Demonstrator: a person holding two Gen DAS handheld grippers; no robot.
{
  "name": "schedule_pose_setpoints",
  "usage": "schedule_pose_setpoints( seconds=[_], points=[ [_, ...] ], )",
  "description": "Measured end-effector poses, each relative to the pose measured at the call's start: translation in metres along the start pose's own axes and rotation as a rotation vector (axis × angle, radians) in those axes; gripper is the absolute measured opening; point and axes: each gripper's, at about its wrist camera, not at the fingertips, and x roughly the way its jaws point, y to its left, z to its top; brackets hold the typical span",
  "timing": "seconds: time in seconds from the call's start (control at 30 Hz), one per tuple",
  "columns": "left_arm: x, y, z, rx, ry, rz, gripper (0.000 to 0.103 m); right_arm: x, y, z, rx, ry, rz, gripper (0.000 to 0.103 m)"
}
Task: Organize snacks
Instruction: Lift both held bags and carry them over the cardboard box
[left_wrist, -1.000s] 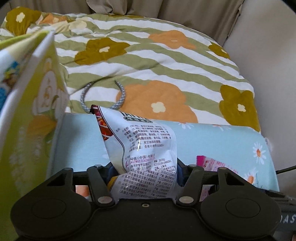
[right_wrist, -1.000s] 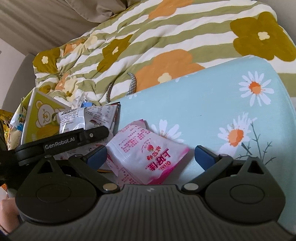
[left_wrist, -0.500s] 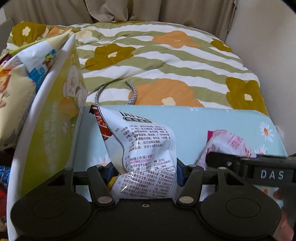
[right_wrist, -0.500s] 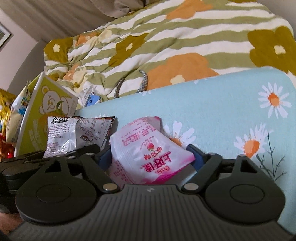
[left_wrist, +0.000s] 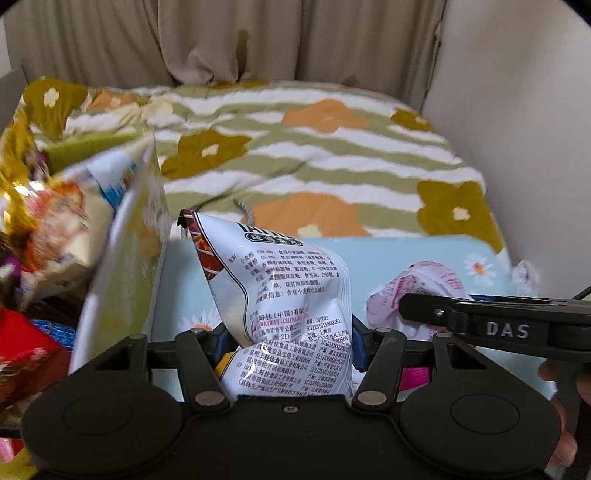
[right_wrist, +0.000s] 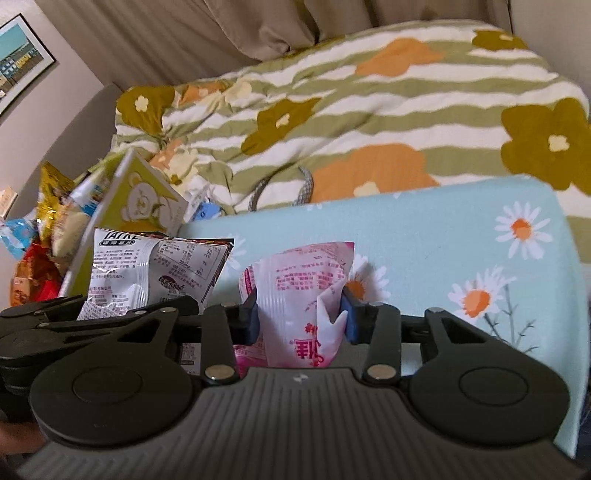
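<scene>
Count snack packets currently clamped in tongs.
2: silver-white packet in the left tongs, pink packet in the right tongs. Loose snacks pile beside the box.

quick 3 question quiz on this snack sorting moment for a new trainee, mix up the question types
1. True or false: the left gripper is shut on the silver-white snack packet.
2. Multiple choice: what does the right gripper hold? A) a red box B) the pink-and-white snack packet C) nothing
3. Fill in: the yellow-green bear box stands to the ____ of the blue daisy-print surface in the right wrist view.

Key
1. True. Its pads pinch the packet's lower part.
2. B. The jaws have just been closing and now press the packet from both sides.
3. Left, with loose snacks piled beyond it.
</scene>
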Motion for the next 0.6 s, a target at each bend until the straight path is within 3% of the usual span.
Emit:
schedule_pose_setpoints(
  seconds=[0.27, 0.6],
  points=[
    [-0.081, 0.017, 0.001, -0.016, -0.132, -0.053, 0.062, -0.052, 0.046, 0.002, -0.042, -0.093, 0.016, 0.056],
    [-0.167, 0.107, -0.006, -0.064, -0.283, -0.098, 0.063, -0.093, 0.156, -0.014, -0.085, -0.213, 0.049, 0.056]
  ],
)
